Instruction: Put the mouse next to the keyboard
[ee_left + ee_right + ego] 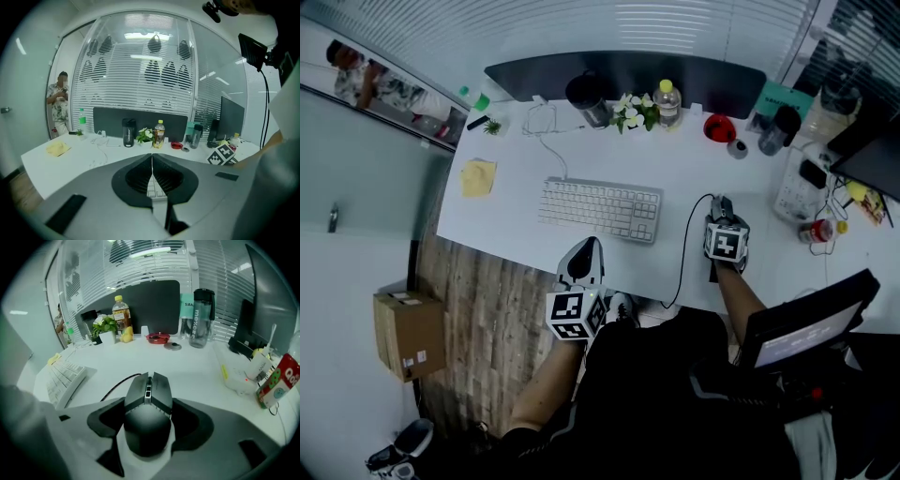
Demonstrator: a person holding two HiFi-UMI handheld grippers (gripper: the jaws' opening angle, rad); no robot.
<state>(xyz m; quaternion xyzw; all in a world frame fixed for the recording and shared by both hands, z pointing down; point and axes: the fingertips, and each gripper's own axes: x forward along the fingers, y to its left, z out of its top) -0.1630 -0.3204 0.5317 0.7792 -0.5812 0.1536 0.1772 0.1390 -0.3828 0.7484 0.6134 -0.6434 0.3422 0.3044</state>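
Observation:
A dark grey wired mouse [147, 413] lies on the white desk [516, 234], to the right of the white keyboard [600, 208]. My right gripper [721, 214] is round it, one pad against each side, and it fills the gap between the jaws [148, 420]. The black cable [686, 246] loops towards the desk's front edge. In the right gripper view the keyboard [65, 378] is at the left. My left gripper [584, 253] hovers over the front edge below the keyboard, shut and empty [152, 161].
Along the back stand a black tumbler [588, 98], a small plant [633, 111], a yellow-capped bottle [667, 101] and a red dish [719, 127]. A yellow note [478, 176] lies far left. A white power strip [802, 183] sits right. A cardboard box [410, 333] is on the floor.

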